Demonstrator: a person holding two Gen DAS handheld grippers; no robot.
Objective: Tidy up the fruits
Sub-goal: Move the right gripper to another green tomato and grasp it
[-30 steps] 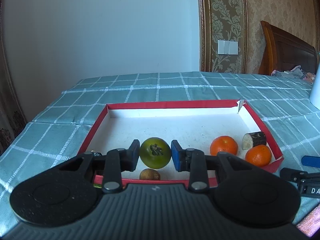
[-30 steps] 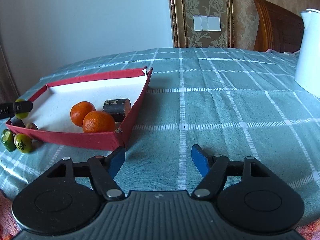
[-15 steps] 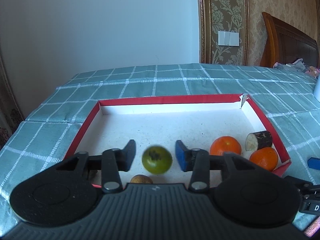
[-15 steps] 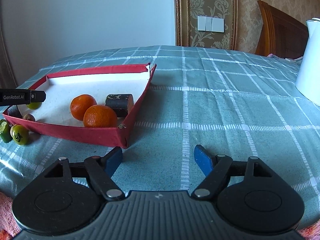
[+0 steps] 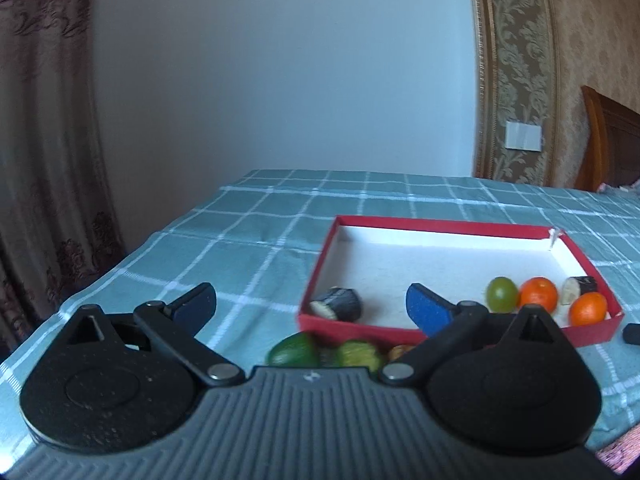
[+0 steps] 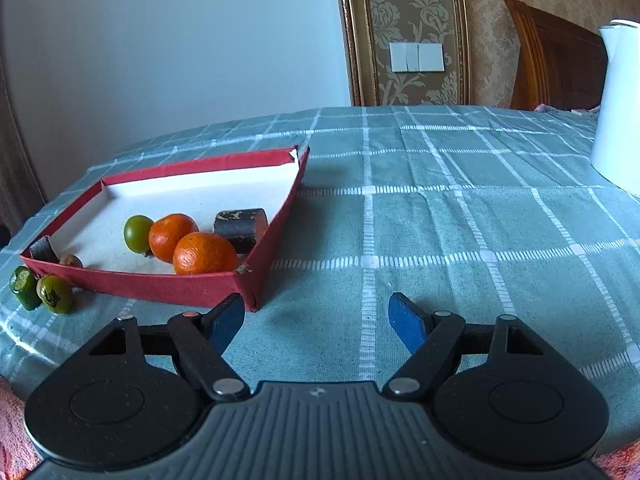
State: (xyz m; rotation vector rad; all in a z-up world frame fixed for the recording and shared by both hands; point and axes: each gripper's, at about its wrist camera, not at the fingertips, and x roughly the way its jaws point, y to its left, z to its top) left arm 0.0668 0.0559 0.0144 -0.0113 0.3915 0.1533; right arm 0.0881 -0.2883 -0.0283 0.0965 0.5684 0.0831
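**Fruit in the red box**

The red box [image 6: 168, 288] sits on the bench [image 6: 460, 240], which has a green checked cloth on it. The box is white inside. A green round fruit [image 6: 138, 233] rests in the box, touching an orange [image 6: 173, 237]. A second orange [image 6: 205, 253] lies just beside the first, by the front wall. A dark stubby piece [image 6: 240, 224] lies behind the oranges, near the right wall. Another dark piece [image 5: 337, 304] sits in the front left corner of the box, with a small brown fruit [image 6: 70, 261] next to it.

Two green fruits [image 6: 54, 299] wait on the cloth, just outside the box's front left corner.

The left tool [image 5: 311, 306] has its two fingers wide apart and holds nothing. The right tool [image 6: 316, 320] is also spread apart, with nothing in it, above bare cloth near the box's front right corner. A white jug [image 6: 618, 100] stands at the far right edge.
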